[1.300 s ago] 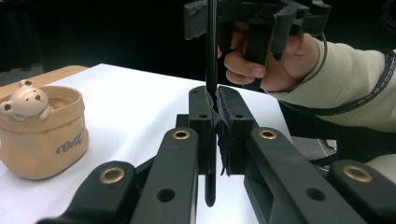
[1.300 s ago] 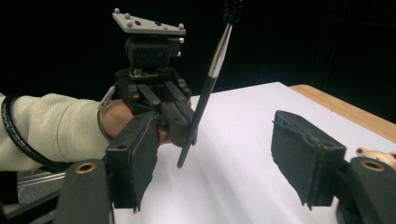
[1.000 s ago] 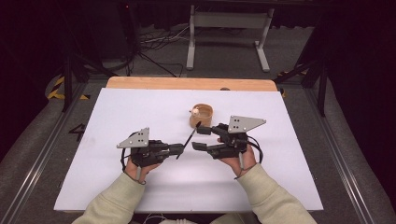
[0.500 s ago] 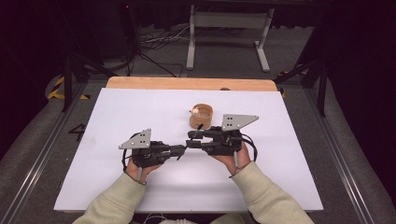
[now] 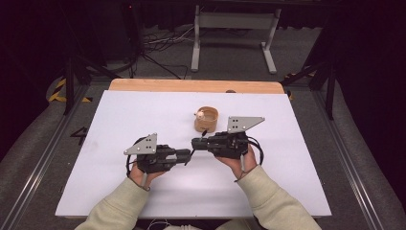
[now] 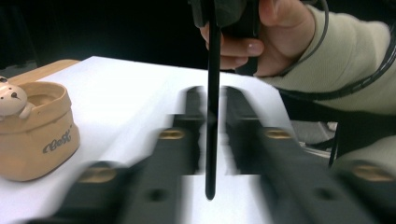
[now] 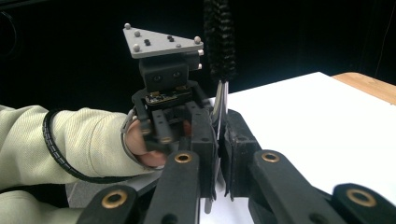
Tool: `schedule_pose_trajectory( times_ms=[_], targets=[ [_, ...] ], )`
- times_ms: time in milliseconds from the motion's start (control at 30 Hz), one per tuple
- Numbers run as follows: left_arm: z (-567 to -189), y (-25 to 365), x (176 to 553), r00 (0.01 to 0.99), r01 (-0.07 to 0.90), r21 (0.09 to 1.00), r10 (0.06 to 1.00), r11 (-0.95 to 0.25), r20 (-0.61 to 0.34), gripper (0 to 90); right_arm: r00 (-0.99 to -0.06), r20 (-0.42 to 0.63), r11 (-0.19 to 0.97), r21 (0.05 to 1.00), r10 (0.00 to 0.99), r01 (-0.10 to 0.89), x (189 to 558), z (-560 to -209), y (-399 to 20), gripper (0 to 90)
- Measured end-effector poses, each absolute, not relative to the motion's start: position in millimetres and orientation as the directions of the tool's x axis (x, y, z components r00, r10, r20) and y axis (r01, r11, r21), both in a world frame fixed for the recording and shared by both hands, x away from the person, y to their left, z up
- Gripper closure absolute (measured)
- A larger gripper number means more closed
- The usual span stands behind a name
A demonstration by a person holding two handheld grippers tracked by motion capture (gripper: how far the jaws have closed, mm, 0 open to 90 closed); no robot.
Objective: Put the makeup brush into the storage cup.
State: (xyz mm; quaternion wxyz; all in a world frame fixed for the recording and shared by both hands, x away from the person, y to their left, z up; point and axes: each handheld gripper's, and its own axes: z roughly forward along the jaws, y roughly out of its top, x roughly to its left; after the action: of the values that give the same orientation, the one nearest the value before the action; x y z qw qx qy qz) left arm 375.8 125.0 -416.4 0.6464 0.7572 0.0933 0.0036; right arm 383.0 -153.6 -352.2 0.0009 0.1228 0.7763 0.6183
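Note:
A thin black brush (image 6: 212,116) spans the gap between the two grippers, which face each other at the middle of the white table (image 5: 119,115). My right gripper (image 7: 219,123) has just been closing and is shut on the brush's wire stem, and the black bristles (image 7: 219,42) stand up beyond its jaws. My left gripper (image 6: 208,95) has just been opening. Its blurred jaws stand apart on either side of the brush's black handle without pressing on it. In the high view the left gripper (image 5: 186,155) and right gripper (image 5: 195,143) nearly meet tip to tip.
A tan cup (image 5: 206,120) with a small bear figure on its rim (image 6: 11,95) stands just behind the grippers. A wooden strip (image 5: 191,85) runs along the table's far edge. Cream sleeves (image 5: 268,196) come in from the near side.
The brush was held in the left gripper, tilted up toward the cup. Now the right jaws have closed on it and the left jaws have parted. Both hands stayed about where they were.

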Motion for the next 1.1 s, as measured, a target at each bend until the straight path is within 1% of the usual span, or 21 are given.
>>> schedule_pose_trajectory(
  times_ms=[33,200,233,267,300,367,400,667,833,1100],
  targets=[
    [-416,126,377,0.981,0.151,0.978,0.146,-0.145,-0.13,52.6,-0.969,0.15,0.206,0.96,0.194,0.19,383,-351,-154,84.7],
    [-414,130,378,0.973,0.188,0.974,0.162,-0.125,-0.167,35.7,-0.969,0.137,0.208,0.961,0.208,0.181,385,-348,-157,84.7],
    [-414,133,378,0.968,0.182,0.977,0.192,-0.113,-0.159,30.5,-0.968,0.134,0.207,0.962,0.212,0.178,385,-347,-158,84.7],
    [-414,133,378,0.968,0.182,0.977,0.192,-0.113,-0.159,27.0,-0.968,0.134,0.207,0.962,0.212,0.178,385,-347,-158,84.7],
    [-413,134,378,0.967,0.173,0.978,0.211,-0.115,-0.147,27.0,-0.967,0.13,0.206,0.963,0.218,0.176,386,-345,-159,84.7],
    [-414,136,378,0.963,0.147,0.982,0.245,-0.116,-0.115,16.8,-0.966,0.119,0.209,0.963,0.231,0.169,388,-342,-160,84.7],
    [-414,137,378,0.962,0.145,0.983,0.251,-0.114,-0.113,13.6,-0.965,0.113,0.21,0.964,0.236,0.165,389,-340,-161,84.7],
    [-414,148,373,0.951,0.137,0.984,0.292,-0.115,-0.098,8.6,-0.952,0.073,0.211,0.967,0.296,0.14,400,-322,-163,84.7],
    [-414,155,371,0.944,0.137,0.983,0.318,-0.122,-0.093,5.8,-0.934,0.076,0.189,0.97,0.35,0.15,408,-313,-166,84.7],
    [-415,162,369,0.936,0.145,0.982,0.34,-0.122,-0.096,4.1,-0.902,0.058,0.183,0.972,0.428,0.149,424,-301,-168,84.7]
  ],
)
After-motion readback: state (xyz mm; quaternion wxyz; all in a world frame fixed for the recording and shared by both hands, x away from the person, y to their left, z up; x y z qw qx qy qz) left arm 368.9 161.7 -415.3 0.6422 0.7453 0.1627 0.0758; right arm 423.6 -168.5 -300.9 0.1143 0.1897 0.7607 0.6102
